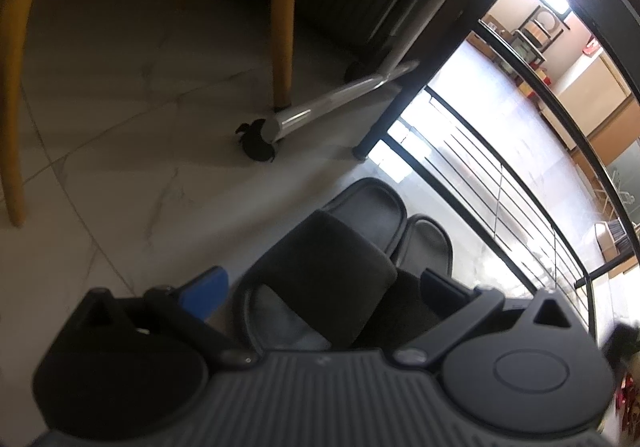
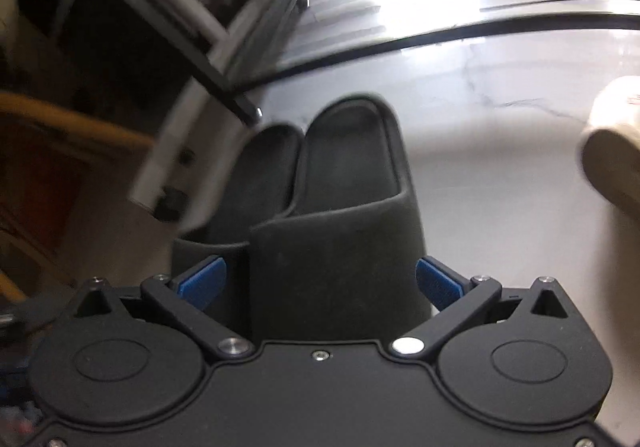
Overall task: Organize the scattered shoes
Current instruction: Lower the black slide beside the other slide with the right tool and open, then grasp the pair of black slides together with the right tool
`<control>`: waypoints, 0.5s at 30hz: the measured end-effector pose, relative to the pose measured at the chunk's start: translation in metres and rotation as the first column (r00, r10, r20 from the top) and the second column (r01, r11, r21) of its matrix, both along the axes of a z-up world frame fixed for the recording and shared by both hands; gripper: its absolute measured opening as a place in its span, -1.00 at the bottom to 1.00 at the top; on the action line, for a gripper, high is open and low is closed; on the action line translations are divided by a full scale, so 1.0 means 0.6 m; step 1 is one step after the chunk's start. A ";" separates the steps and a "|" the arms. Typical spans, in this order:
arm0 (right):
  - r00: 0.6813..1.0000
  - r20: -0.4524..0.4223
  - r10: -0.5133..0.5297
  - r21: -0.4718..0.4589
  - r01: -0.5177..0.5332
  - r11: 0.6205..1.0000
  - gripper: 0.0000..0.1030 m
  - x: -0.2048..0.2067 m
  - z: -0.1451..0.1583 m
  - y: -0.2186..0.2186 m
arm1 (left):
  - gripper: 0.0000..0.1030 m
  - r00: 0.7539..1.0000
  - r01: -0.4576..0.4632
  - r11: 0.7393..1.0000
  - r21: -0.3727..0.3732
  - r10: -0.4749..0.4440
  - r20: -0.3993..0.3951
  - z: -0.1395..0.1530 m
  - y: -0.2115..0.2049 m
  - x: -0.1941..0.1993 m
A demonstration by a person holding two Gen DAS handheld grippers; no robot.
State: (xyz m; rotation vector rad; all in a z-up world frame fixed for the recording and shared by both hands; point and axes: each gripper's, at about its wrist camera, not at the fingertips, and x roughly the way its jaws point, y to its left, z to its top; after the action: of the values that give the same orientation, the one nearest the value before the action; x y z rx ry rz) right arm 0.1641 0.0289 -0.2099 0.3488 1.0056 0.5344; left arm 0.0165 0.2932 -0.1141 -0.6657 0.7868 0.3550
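The 2 black slippers look like moulded foam or rubber slides: light, a little springy, matte rather than slick, and in no way fragile; the broad strap over the instep is the natural place to take hold, since it stands proud of the sole and gives under a pinch, while the thick side wall of the sole is the second choice.

In the left wrist view the near slipper (image 1: 320, 279) fills the lower centre of the frame, its strap between the spread fingers of the left gripper (image 1: 324, 287); the second slipper (image 1: 428, 243) lies touching it on the right, toes pointing to the upper right toward the black railing (image 1: 500, 167); both rest on the pale tiled floor (image 1: 120, 151), near the glass door and well apart from the yellow chair leg (image 1: 282, 19) at upper centre. The left gripper's jaws stand wide, with the strap between them; its right pad is dark, so whether either pad touches the strap I cannot tell.

In the right wrist view the right gripper (image 2: 332, 283) straddles the strap of the nearer slipper (image 2: 340, 247) at lower centre, blue pads (image 2: 202, 281) visible on either side; the jaws are released, wide apart, and seem just clear of the strap. The other slipper (image 2: 256, 183) sits touching it on the left, side by side as a pair.
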 end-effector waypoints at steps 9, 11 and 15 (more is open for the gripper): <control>0.890 0.365 -0.274 0.077 0.265 0.961 1.00 -0.143 0.150 -0.254 | 0.99 0.999 0.012 0.997 0.078 -0.008 -0.049 0.005 -0.016 0.010; 0.844 0.429 -0.322 0.091 0.314 0.945 1.00 -0.176 0.174 -0.304 | 0.99 0.997 0.016 0.995 0.100 -0.008 -0.074 0.006 -0.020 0.016; 0.830 0.418 -0.370 0.130 0.348 0.928 1.00 -0.209 0.182 -0.380 | 0.99 0.995 0.007 0.995 0.101 0.004 -0.102 0.007 -0.021 0.027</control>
State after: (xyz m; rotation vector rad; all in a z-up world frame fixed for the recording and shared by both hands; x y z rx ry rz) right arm 0.0385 -0.1989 -0.1007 0.4279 0.4722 0.2719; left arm 0.0329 0.2807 -0.1097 -0.5549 0.8604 0.4276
